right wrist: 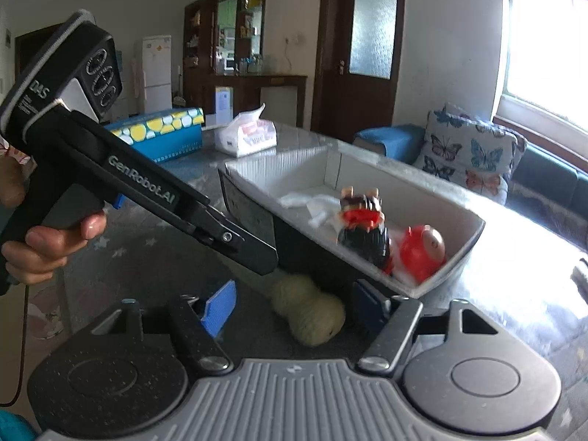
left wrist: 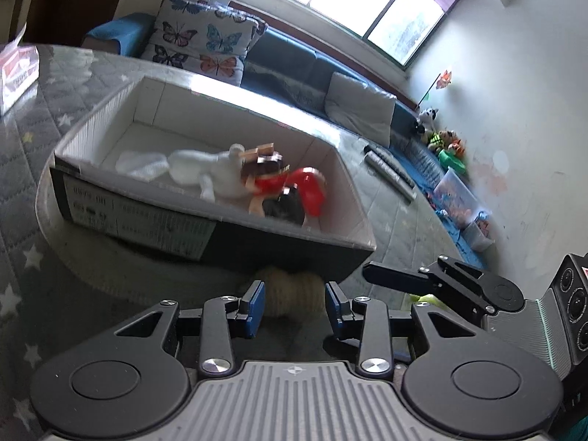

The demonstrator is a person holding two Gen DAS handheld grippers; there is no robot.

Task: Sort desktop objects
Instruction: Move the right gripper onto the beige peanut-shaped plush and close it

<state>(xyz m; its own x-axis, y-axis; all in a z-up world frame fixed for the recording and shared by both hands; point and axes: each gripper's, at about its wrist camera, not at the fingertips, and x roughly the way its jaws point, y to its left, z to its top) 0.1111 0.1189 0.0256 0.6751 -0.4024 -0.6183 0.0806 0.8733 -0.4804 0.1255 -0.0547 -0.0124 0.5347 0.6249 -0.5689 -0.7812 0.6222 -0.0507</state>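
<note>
Two handheld grippers point at one cream, peanut-shaped woolly toy [right wrist: 308,308] lying low in the frame on the grey star-patterned table cover [left wrist: 25,191], against the near wall of the box. The left gripper [left wrist: 294,303] has its blue pads parted on either side of the toy, not pressing it as far as I can see. The right gripper [right wrist: 294,307] stands wider, clear of it. Beyond, mid-frame, the open white cardboard box [left wrist: 147,217] holds a white cloth [left wrist: 147,163], a dark figure toy [right wrist: 364,231] and a red ball-shaped toy [right wrist: 419,250].
</note>
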